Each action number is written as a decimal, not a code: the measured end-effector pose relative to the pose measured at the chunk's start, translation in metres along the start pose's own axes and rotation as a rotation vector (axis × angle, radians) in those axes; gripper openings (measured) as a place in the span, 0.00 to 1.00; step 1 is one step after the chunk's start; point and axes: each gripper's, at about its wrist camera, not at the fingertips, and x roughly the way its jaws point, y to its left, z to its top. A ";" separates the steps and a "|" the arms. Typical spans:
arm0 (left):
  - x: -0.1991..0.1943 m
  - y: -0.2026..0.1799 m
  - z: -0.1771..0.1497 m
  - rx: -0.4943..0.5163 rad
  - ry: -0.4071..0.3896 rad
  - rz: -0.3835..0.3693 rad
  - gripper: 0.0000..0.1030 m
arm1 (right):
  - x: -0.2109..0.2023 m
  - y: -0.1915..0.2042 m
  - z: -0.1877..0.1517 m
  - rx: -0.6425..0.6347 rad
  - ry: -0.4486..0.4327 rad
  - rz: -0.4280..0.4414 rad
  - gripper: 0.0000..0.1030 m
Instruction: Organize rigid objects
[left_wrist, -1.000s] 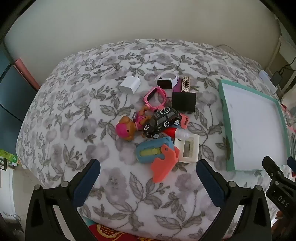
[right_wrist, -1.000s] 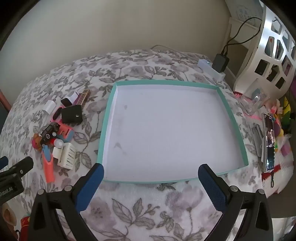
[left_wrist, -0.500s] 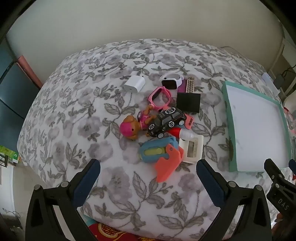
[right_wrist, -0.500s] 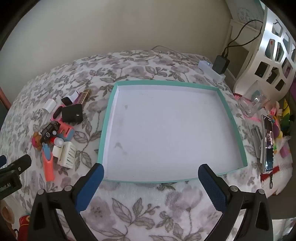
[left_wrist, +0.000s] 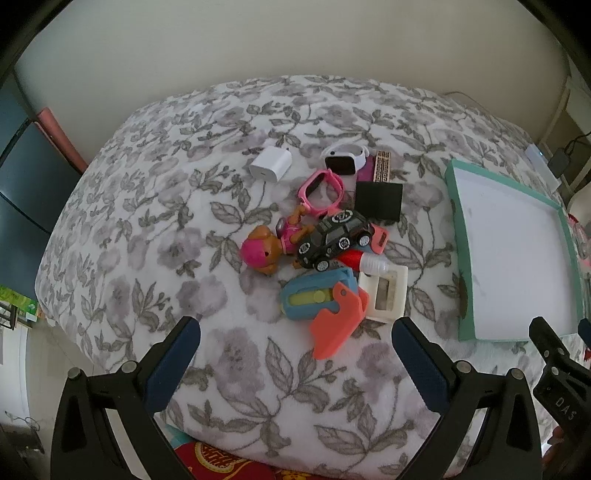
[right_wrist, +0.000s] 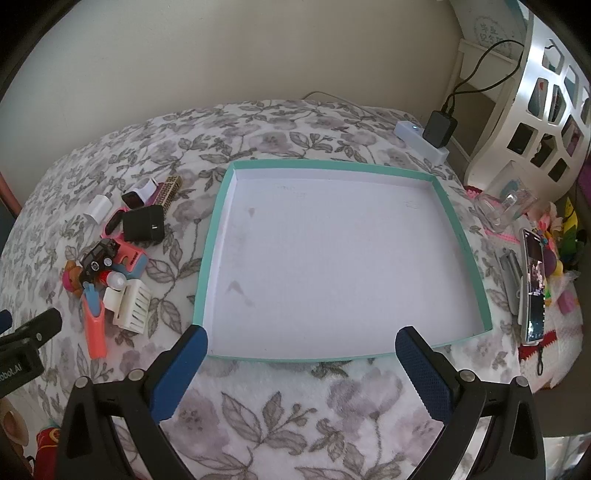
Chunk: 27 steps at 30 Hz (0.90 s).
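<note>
Floral fleece blanket (left_wrist: 147, 221) over a bed, plain wall behind. Left wrist view: left gripper (left_wrist: 295, 354) hangs above the near edge of the blanket, jaws spread wide, grasping nothing. Landmark is the black toy car (left_wrist: 334, 238) in the middle of a loose pile. Just left of the car, touching it, a pink-capped dog figure (left_wrist: 264, 251); beyond the car a pink watch (left_wrist: 321, 190), a white smartwatch (left_wrist: 345, 158) and a black square case (left_wrist: 378, 201); further left of those a white charger (left_wrist: 270, 168). Nearer than the car, a blue-and-orange toy (left_wrist: 325, 306) and a white box-shaped piece (left_wrist: 384, 293), overlapping. All look light, hard plastic, likely slick; the soft blanket gives under pressure. Judgement: the car takes a pinch across its flanks, the charger across its flat sides; the watch straps will flex, so grip the bodies. Right wrist view: right gripper (right_wrist: 301, 354) at the near rim of the teal tray (right_wrist: 463, 236), jaws likewise released and empty. Tray lies well right of the car (right_wrist: 96, 258), white floor bare, nothing in it, only faint smudges. Sorting not yet begun.
</note>
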 end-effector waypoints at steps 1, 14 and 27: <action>-0.001 0.000 0.000 -0.001 -0.002 0.001 1.00 | 0.000 0.001 0.000 -0.001 -0.001 -0.001 1.00; -0.001 0.003 0.000 -0.008 -0.001 0.003 1.00 | -0.002 0.001 0.000 -0.012 0.006 -0.001 1.00; -0.001 0.003 -0.002 -0.009 0.000 0.002 1.00 | 0.001 0.003 -0.002 -0.023 0.009 -0.008 1.00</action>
